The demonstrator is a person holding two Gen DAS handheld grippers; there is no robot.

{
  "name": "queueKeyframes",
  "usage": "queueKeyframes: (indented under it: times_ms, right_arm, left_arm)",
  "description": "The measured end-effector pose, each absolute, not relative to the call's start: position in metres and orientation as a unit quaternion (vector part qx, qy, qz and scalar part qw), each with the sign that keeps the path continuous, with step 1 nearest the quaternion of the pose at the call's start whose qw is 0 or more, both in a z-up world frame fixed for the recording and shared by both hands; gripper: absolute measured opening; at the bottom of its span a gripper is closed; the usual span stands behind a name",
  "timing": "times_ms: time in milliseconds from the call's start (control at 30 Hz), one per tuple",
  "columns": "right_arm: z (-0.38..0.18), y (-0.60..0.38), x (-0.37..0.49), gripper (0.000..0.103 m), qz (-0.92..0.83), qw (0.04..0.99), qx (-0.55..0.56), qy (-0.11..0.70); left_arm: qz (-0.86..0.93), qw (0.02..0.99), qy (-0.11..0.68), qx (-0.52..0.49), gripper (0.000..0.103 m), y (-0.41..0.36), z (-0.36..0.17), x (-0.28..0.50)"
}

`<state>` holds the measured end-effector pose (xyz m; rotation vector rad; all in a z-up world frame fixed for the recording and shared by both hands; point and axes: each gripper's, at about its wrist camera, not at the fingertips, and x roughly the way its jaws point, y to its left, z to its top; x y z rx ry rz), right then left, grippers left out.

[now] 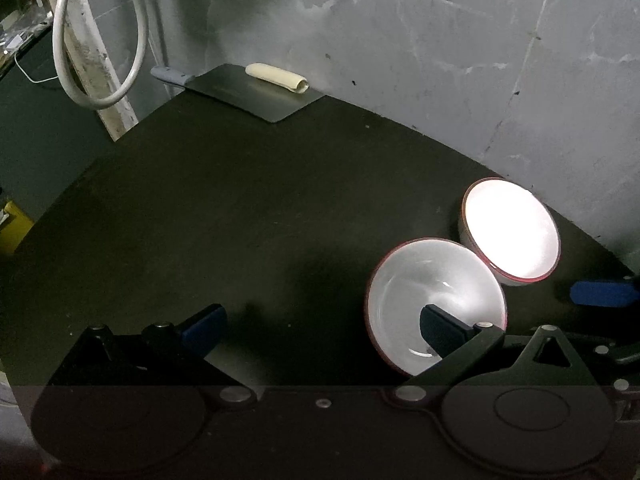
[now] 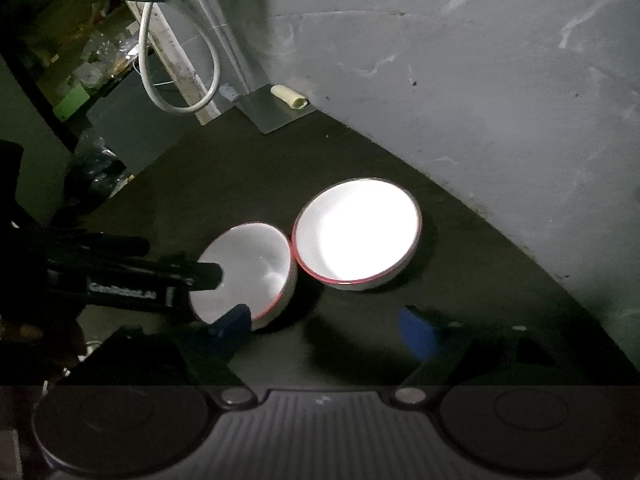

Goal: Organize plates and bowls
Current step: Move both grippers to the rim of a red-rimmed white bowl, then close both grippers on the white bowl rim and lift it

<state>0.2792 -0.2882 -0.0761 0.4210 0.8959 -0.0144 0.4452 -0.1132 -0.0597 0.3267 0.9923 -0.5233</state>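
Observation:
Two white bowls with red rims stand side by side on the dark table [image 1: 200,200], rims touching. In the left wrist view the near bowl [image 1: 432,280] is lower right and the far bowl [image 1: 512,232], brightly lit, sits behind it. My left gripper [image 1: 320,330] is open wide; its right finger [image 1: 440,332] reaches inside the near bowl, its left finger stands over bare table. In the right wrist view the near bowl [image 2: 248,256] is left of the far bowl [image 2: 356,236]. My right gripper [image 2: 324,328] is open over bare table, its left finger [image 2: 232,322] at the near bowl's front wall.
A cleaver [image 1: 256,92] with a grey handle lies at the table's far corner by the grey wall, a cream roll [image 1: 276,76] on its blade. A white cable loop [image 1: 100,40] hangs beyond the table's left edge. Clutter fills a shelf [image 2: 80,64] at far left.

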Motion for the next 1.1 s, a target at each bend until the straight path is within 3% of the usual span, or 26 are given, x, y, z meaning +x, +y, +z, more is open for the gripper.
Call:
queueKeyframes:
  times_ms: [233,400,467,500,567,667,767,833,1100]
  right_arm:
    - [-0.080,-0.285,0.292,0.072,0.008,0.877,0.218,0.428]
    - [-0.083,-0.281,0.298,0.058,0.017,0.874,0.222,0.432]
    - [-0.084,-0.279,0.298,0.051,0.020,0.872,0.227,0.433]
    - [-0.085,-0.278,0.299,0.042,0.021,0.871,0.230,0.434]
    - [-0.087,-0.277,0.299,0.032,0.025,0.870,0.235,0.433]
    - [-0.087,-0.276,0.302,0.022,0.032,0.869,0.241,0.431]
    - [-0.087,-0.277,0.306,0.020,0.031,0.868,0.243,0.431]
    - [-0.088,-0.279,0.307,0.019,0.031,0.867,0.249,0.431]
    - [-0.087,-0.277,0.302,0.017,0.041,0.865,0.249,0.434]
  left_arm:
    - [-0.233,0.831,0.480,0.156,0.099,-0.115,-0.064,0.449]
    - [-0.228,0.831,0.488,0.141,0.087,-0.113,-0.064,0.450]
    - [-0.236,0.828,0.493,0.124,0.070,-0.111,-0.064,0.450]
    - [-0.243,0.826,0.496,0.111,0.065,-0.109,-0.064,0.451]
    - [-0.251,0.824,0.500,0.088,0.044,-0.107,-0.065,0.450]
    - [-0.257,0.823,0.500,0.079,0.029,-0.108,-0.068,0.447]
    - [-0.269,0.818,0.504,0.066,0.014,-0.109,-0.068,0.445]
    - [-0.274,0.815,0.507,0.058,0.010,-0.109,-0.069,0.445]
    - [-0.267,0.815,0.512,0.039,0.009,-0.100,-0.067,0.433]
